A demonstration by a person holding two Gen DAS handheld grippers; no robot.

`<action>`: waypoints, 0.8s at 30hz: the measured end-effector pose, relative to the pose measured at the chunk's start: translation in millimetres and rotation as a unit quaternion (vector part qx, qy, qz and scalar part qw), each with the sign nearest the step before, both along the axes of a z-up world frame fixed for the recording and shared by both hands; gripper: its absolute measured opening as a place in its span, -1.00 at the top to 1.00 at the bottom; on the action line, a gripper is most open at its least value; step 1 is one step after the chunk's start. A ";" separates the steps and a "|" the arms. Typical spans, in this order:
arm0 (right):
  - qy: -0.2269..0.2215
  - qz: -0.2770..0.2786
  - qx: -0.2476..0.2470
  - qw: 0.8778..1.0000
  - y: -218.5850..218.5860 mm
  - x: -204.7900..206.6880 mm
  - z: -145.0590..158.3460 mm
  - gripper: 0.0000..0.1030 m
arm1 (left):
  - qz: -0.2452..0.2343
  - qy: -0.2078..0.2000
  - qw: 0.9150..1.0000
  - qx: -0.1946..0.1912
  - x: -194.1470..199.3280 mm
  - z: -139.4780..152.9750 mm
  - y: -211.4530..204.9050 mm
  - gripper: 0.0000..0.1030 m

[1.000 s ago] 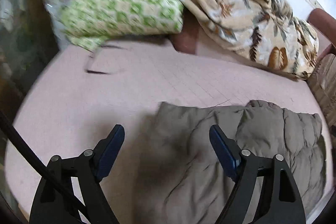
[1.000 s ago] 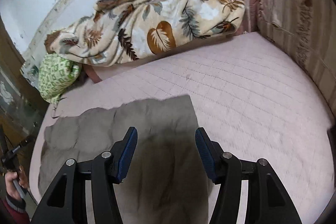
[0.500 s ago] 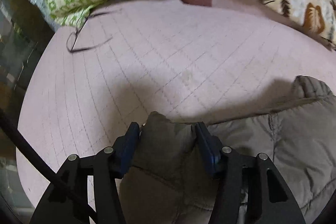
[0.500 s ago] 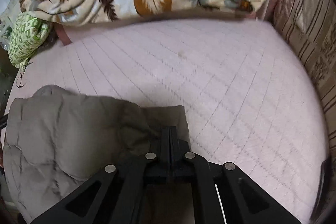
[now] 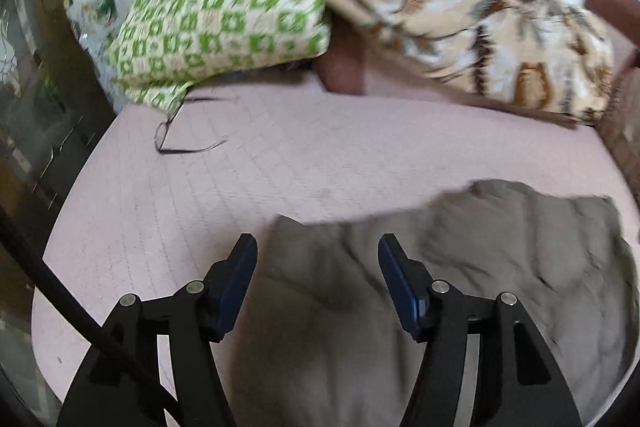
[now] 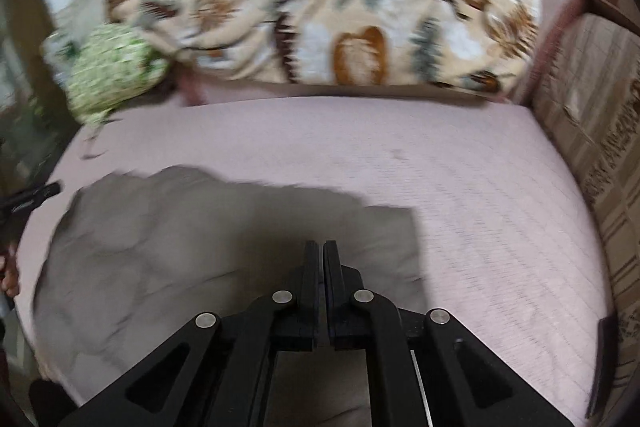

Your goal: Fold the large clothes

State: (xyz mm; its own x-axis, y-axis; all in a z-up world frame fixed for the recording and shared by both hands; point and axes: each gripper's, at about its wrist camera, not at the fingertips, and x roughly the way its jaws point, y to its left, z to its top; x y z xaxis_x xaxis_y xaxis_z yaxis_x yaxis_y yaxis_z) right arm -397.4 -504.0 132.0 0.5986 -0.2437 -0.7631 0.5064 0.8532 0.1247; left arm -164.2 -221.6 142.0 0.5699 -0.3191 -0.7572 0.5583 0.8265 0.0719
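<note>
**Grey padded garment on the pink bed, one gripper apart, one pressed together**

At the bed's far left corner lies a green-and-white checked pillow [image 5: 216,15], with a dark loop of cord [image 5: 176,137] on the pink quilted bed [image 5: 280,155] just in front of it. Along the bed's far edge, running right from the pillow, a leaf-patterned blanket [image 5: 472,23] is heaped up — its left end lies over the pillow's top.

Toward the near edge of the bed lies the grey padded garment [image 5: 500,267], crumpled, its far edge uneven. The left gripper [image 5: 318,255] is over the garment's left part; its jaws stand apart and have just been opening a little, with grey cloth seen between the blue pads [image 5: 240,279] but neither pad pressing on it. Both pictures are blurred.

In the right wrist view the same garment [image 6: 168,247] spreads from the bed's near left side toward the middle, its right end squared off. The right gripper [image 6: 323,247] has its jaws pressed together over that right end; whether any cloth is pinched between them cannot be told. At the bed's right edge stands a striped, patterned cushion [image 6: 592,131] — upright against the side.
</note>
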 end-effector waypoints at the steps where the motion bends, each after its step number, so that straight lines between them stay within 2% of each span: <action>1: -0.004 0.009 0.002 1.000 10.4 -2.4 -0.3 0.91 | -0.009 -0.005 1.000 -0.005 -12.5 0.8 0.1 -0.21; 3: -0.020 0.036 0.017 0.999 42.3 -5.1 -4.1 0.85 | -0.026 -0.017 0.999 -0.014 -44.8 -1.5 -0.9 -0.21; 6: -0.039 0.055 0.021 0.998 85.9 -13.8 -13.6 0.65 | -0.053 -0.023 0.998 -0.033 -93.5 -11.4 -3.1 -0.21; 8: -0.047 0.055 0.009 0.997 113.2 -21.2 -21.8 0.65 | -0.066 -0.021 0.997 -0.039 -120.2 -22.9 -7.7 -0.21; 10: -0.045 0.048 -0.006 0.998 128.0 -23.6 -32.1 0.65 | -0.077 -0.016 0.996 -0.030 -130.5 -37.0 -17.8 -0.21; 13: -0.030 0.046 -0.013 0.998 129.0 -17.2 -46.3 0.64 | -0.067 -0.005 0.998 -0.004 -127.2 -60.2 -30.0 -0.25; 15: -0.018 0.039 -0.010 0.999 120.5 -15.1 -53.3 0.64 | -0.062 -0.002 0.998 0.006 -121.0 -68.1 -30.9 -0.54; 16: -0.008 0.034 -0.010 0.999 114.4 -14.4 -55.9 0.65 | -0.055 0.011 0.998 0.003 -112.5 -72.9 -29.6 -0.59; 19: -0.010 0.027 0.044 0.999 92.8 -16.5 -70.5 0.69 | -0.048 0.048 0.998 -0.010 -95.9 -81.1 -25.9 -0.63; 21: -0.016 0.026 0.068 0.997 86.2 -18.8 -74.7 0.73 | -0.049 0.046 0.998 -0.010 -98.7 -75.3 -24.3 -0.61; 24: -0.042 0.008 0.067 0.997 92.5 -34.8 -62.1 0.70 | -0.044 0.037 0.998 -0.036 -110.5 -60.7 -5.4 -0.59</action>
